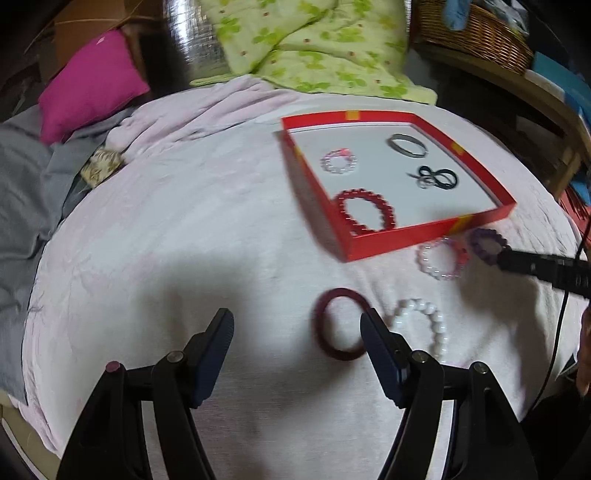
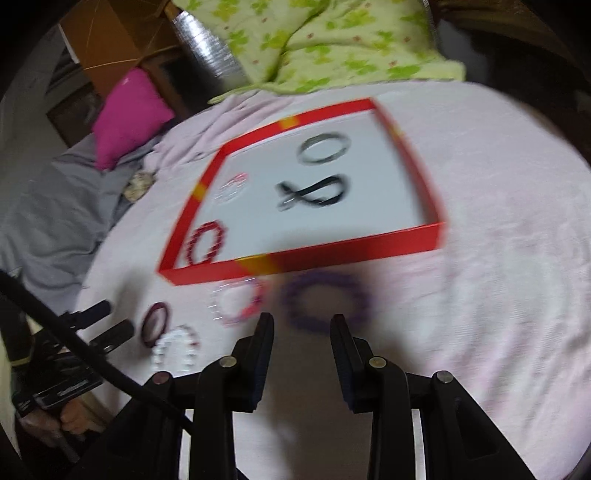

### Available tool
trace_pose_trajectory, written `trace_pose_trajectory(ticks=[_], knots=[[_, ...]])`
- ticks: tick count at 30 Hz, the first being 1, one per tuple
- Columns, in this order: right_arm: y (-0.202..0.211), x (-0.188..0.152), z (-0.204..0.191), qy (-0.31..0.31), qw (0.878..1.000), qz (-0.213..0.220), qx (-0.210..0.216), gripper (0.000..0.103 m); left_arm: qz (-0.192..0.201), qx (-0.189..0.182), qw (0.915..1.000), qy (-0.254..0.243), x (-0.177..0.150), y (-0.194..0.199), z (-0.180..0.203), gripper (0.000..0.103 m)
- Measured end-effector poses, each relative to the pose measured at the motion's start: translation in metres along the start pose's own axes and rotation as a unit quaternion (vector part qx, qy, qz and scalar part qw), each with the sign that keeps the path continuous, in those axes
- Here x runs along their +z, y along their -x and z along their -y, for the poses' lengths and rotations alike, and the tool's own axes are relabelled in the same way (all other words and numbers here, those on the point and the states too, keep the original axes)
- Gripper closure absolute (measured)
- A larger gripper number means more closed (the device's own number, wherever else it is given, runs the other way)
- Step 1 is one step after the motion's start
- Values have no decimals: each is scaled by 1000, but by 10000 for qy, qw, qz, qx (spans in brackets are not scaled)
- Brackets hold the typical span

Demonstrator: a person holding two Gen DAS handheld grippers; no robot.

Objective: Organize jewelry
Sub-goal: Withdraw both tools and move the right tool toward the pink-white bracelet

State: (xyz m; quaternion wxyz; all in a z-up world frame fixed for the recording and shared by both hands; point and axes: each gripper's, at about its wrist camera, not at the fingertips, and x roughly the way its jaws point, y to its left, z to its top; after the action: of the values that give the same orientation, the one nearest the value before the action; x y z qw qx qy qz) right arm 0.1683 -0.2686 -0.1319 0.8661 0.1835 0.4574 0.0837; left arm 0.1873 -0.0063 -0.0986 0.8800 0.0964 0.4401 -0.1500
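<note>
A red tray [image 1: 391, 245] [image 2: 332, 254] on a pale pink blanket holds a red bead bracelet [image 1: 365, 212], a small pink-white bracelet [image 1: 339, 161], a grey bangle [image 1: 408, 145] and a black twisted band [image 1: 437, 177]. On the blanket lie a dark red bangle [image 1: 338, 325] [image 2: 155, 323], a white bead bracelet [image 1: 424, 325] [image 2: 175, 350], a pink-white bracelet [image 1: 441, 258] [image 2: 238, 301] and a purple bracelet [image 1: 485, 242] [image 2: 325, 304]. My left gripper [image 1: 297, 326] is open, its right finger over the dark red bangle. My right gripper [image 2: 302, 325] is open, just short of the purple bracelet.
A green floral quilt [image 1: 314, 44] lies behind the tray. A magenta cushion [image 1: 92, 83] and grey cloth [image 1: 22, 192] are at the left. A wicker basket [image 1: 476, 33] stands at the back right. A black cable [image 2: 74, 347] runs along the left of the right wrist view.
</note>
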Motion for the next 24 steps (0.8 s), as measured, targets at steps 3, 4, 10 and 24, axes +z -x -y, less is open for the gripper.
trace_pose_trajectory(ticks=[3,4,10,24], knots=[[-13,-1,-17,112,9998,-135,74,69,-14,-5,10000,-24,-3,0,-6,31],[-17,-1,-21,127,9998,-178,44,69,-21,-7,10000,-49,-4,0,-7,31],[-34,4,-24,-218,9995,-197,-147,68,-151,-189,9996,-152,-9,-2,-9,31],[-48,13,-39,38,9973,141,-726,89,-392,-609,9972,-162,-13,-24,-4,50]])
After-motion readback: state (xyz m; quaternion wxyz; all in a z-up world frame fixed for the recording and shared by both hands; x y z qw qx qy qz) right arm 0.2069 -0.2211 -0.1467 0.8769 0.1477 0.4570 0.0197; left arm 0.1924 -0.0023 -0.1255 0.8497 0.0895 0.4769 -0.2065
